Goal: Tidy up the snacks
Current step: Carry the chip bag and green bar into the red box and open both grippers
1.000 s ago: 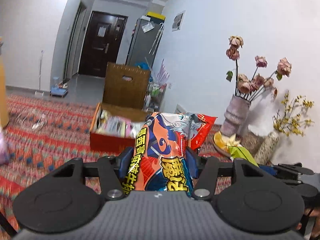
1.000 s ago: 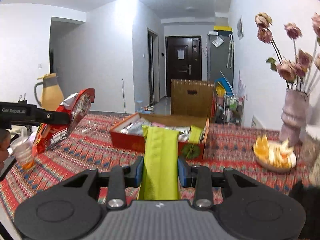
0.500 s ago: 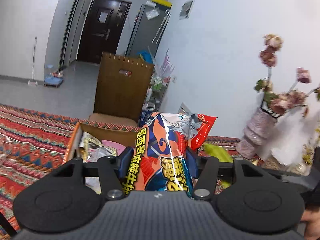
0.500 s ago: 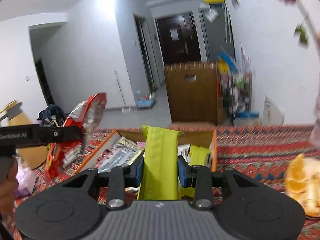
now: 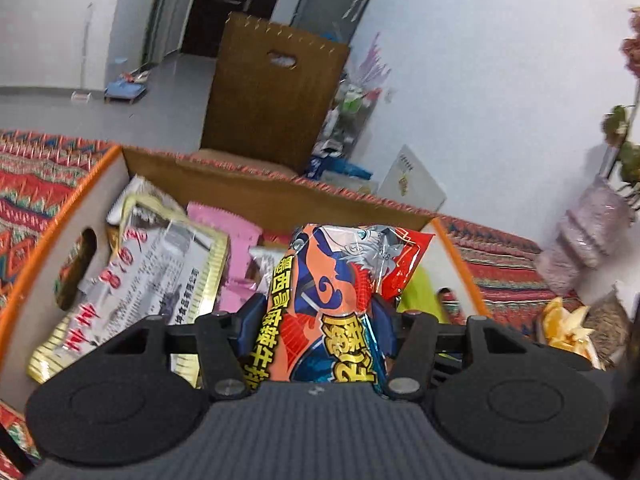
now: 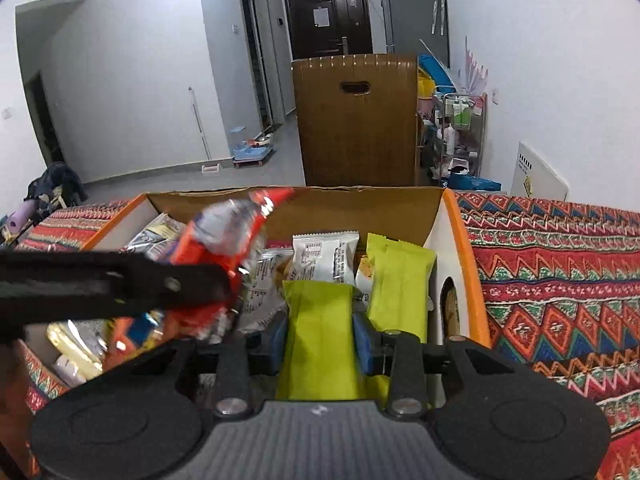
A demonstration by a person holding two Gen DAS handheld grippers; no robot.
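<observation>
My left gripper (image 5: 318, 316) is shut on an orange and blue snack bag (image 5: 336, 300) and holds it over the open cardboard box (image 5: 256, 196). The same bag (image 6: 224, 248) and the left gripper's arm (image 6: 112, 284) cross the left of the right wrist view. My right gripper (image 6: 320, 340) is shut on a lime-green packet (image 6: 318, 336) and holds it over the right part of the box (image 6: 452, 248). The box holds several packets: a silver and gold bag (image 5: 152, 276), a pink one (image 5: 232, 236), a white one (image 6: 324, 256), another lime-green one (image 6: 398, 280).
The box stands on a red patterned cloth (image 6: 560, 264). A plate of orange pieces (image 5: 568, 328) and a pink vase (image 5: 588, 236) stand to the right of it. A brown chair back (image 6: 356, 120) rises behind the box.
Both grippers have moved forward with their packets, from short of the box to over its inside. The box now fills the lower half of both views.
</observation>
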